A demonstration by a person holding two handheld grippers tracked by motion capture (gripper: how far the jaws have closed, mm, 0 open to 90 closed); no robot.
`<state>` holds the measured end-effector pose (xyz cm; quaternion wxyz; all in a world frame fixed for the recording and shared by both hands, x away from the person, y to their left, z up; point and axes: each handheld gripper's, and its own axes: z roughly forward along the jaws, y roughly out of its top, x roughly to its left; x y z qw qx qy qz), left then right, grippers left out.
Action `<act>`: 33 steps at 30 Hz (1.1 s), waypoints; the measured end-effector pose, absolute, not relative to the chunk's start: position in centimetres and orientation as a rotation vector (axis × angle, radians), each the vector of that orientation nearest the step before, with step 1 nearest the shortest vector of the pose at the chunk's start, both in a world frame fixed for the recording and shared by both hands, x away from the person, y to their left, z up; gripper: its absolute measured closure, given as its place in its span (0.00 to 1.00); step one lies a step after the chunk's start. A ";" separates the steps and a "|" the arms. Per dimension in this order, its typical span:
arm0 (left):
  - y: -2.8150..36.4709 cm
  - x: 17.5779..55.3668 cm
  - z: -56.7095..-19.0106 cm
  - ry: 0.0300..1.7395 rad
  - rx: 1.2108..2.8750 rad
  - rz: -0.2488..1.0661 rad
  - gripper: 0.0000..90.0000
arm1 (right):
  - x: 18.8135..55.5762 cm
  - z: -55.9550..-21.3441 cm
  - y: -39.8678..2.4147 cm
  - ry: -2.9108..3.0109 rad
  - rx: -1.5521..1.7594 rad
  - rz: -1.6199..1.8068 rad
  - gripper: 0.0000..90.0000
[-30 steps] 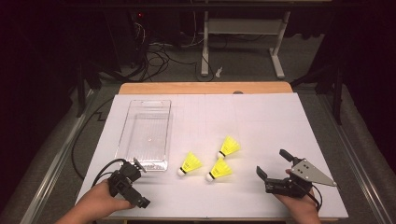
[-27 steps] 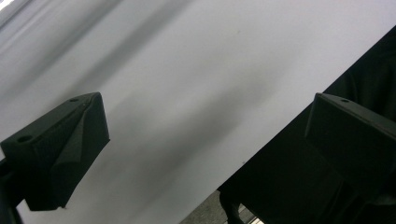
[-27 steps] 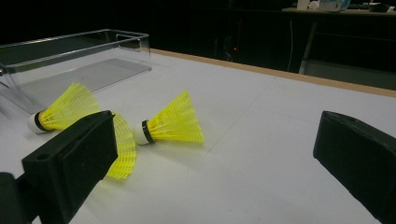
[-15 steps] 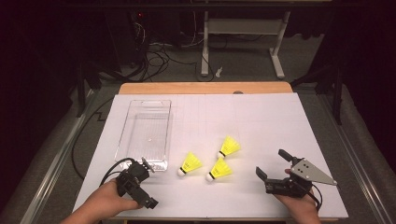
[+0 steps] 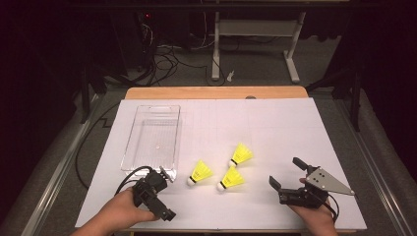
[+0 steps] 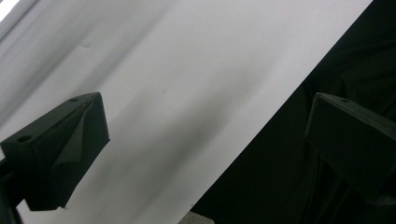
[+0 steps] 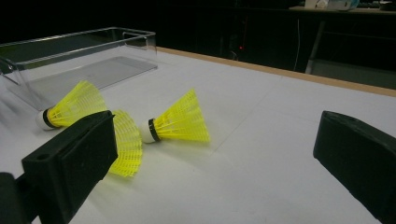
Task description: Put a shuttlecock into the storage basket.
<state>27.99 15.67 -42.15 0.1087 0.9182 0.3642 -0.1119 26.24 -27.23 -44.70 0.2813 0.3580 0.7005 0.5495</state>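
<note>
High view: three yellow shuttlecocks lie on their sides on the white table sheet [image 5: 275,123], grouped near its front middle: the left shuttlecock [image 5: 200,172], the middle shuttlecock [image 5: 231,179] and the far shuttlecock [image 5: 241,155], close together but apparently apart. A clear plastic tray [image 5: 129,147] stands empty to their left, its long side running away from the person, likely the place meant to receive them. The left gripper [image 5: 164,196] rests low at the tray's near corner, turned toward the table's front edge; the right gripper [image 5: 287,174] sits at the front right, aimed toward the shuttlecocks, jaws spread wide and holding nothing. Left gripper view: the two black jaws stand far apart with nothing between them, over bare sheet and the dark drop past the table edge, so this gripper faces away from the work. Right gripper view: the jaws are wide open and empty, framing the shuttlecocks ahead with the tray behind them; judged from this, the right gripper is lined up for a first pick.
</note>
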 end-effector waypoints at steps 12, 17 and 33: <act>13.9 28.3 -42.1 1.023 2.700 -0.336 0.01 | 26.3 -44.8 -27.1 1.884 0.953 1.472 0.00; 13.0 28.6 -41.9 0.989 2.700 -0.336 0.01 | 26.3 -44.8 -27.1 1.884 0.954 1.474 0.00; 10.3 29.7 -40.4 0.933 2.710 -0.314 0.01 | 26.2 -44.7 -27.2 1.877 0.960 1.481 0.00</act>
